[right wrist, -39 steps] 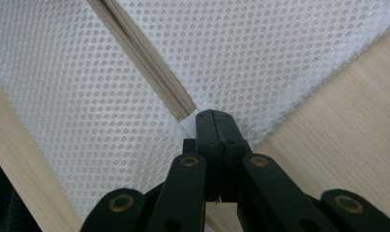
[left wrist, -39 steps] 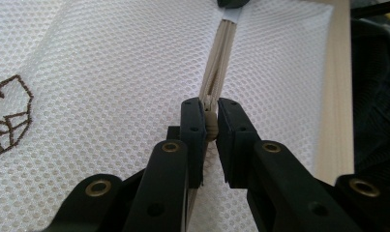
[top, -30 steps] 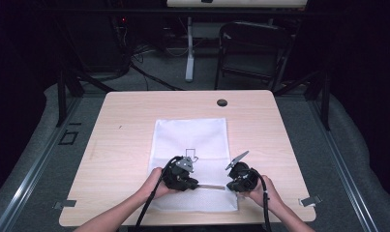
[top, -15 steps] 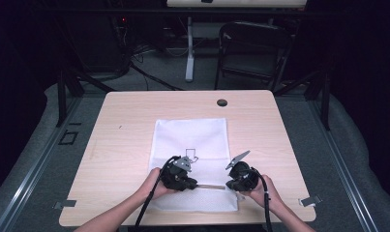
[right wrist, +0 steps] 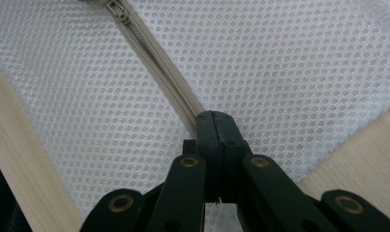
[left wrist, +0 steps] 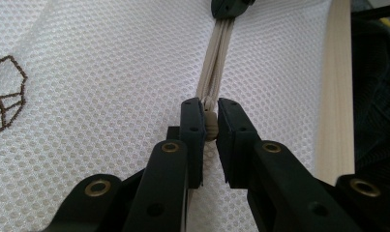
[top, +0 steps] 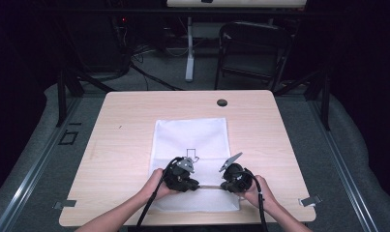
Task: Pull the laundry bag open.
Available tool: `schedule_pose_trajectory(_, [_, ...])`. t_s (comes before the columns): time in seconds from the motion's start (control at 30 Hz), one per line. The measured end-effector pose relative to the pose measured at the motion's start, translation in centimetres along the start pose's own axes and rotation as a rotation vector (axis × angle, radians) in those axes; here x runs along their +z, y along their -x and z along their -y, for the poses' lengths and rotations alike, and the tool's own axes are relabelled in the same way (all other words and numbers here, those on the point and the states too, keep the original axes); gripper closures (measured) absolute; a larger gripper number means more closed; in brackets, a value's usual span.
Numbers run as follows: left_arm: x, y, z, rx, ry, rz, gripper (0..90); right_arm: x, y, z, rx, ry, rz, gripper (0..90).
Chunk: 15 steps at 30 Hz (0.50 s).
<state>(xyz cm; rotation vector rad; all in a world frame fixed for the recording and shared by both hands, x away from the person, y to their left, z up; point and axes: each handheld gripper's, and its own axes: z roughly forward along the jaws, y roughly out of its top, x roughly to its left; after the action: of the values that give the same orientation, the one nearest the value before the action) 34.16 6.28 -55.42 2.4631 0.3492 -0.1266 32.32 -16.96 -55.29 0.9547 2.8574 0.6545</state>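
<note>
**Both grippers pinch the zipper**

A white mesh bag (top: 191, 145) lies flat on the bench (top: 125, 121), near its front edge. The left gripper (left wrist: 209, 126) clamps the beige zipper pull (left wrist: 210, 124); the right gripper (right wrist: 213, 126) is closed tight on the zipper tape (right wrist: 158, 67) opposite.

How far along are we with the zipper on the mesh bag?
Done: both tongs have their grips. The left tongs pinch the zipper pull; the right tongs clamp the zipper tape on the mesh bag. In hand: the stretch between them looks closed. Left: sliding the pull along.
</note>
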Motion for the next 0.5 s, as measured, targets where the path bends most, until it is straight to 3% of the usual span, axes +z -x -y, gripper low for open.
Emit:
schedule_pose_trajectory(0.17, [-0.11, 0.03, 0.04, -0.004, -0.009, -0.007, 81.5, 0.09, 0.21, 0.28, 0.022, 0.026, -0.017, 90.0])
schedule_pose_trajectory(0.5, [-0.45, 0.17, 0.24, 0.007, 0.0, -0.008, 81.6, 0.07, -0.04, 0.28, 0.018, 0.008, -0.004, 90.0])
